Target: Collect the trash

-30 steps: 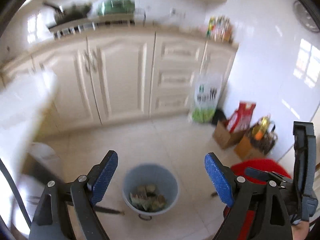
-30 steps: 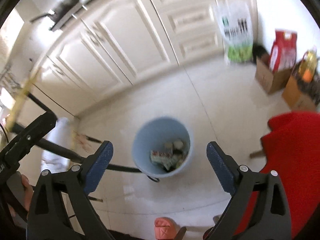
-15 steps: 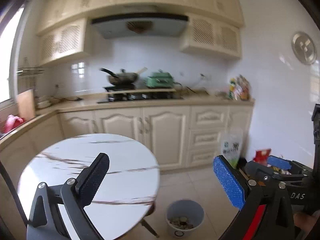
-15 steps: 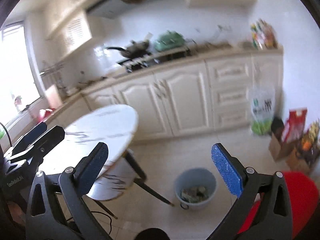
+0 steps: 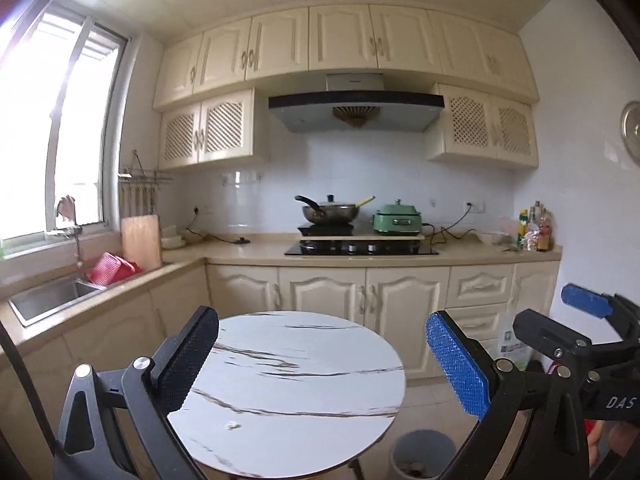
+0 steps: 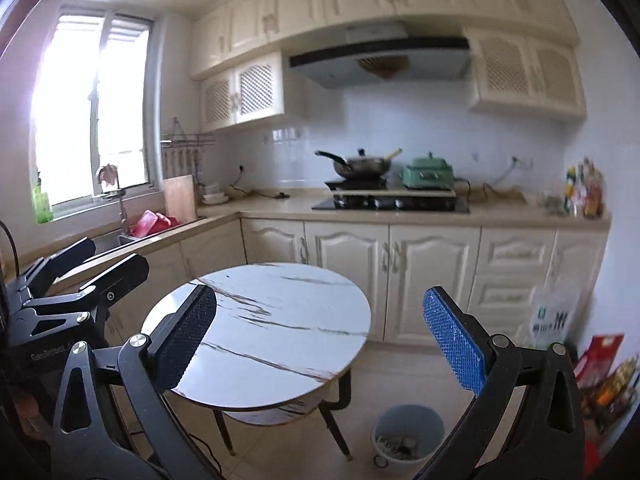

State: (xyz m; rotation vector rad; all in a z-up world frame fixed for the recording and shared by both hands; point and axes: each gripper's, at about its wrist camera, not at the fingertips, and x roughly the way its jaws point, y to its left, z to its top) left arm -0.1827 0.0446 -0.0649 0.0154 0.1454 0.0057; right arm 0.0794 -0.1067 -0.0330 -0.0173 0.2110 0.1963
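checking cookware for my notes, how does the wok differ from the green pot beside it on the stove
The wok is bare silvery metal; the green pot is mint green. The wok is round and shallow with a long black handle sticking out left; the green pot looks boxy, with no long handle visible. Both are lidded with a knob on top and sit raised above the stove.

Right gripper (image 6: 320,336) standing wide, holding nothing, facing round marble table (image 6: 280,320). Grey bin (image 6: 408,436) sitting on floor beside table leg, containing trash, probably wrappers. Left gripper (image 6: 80,276) showing at left edge.
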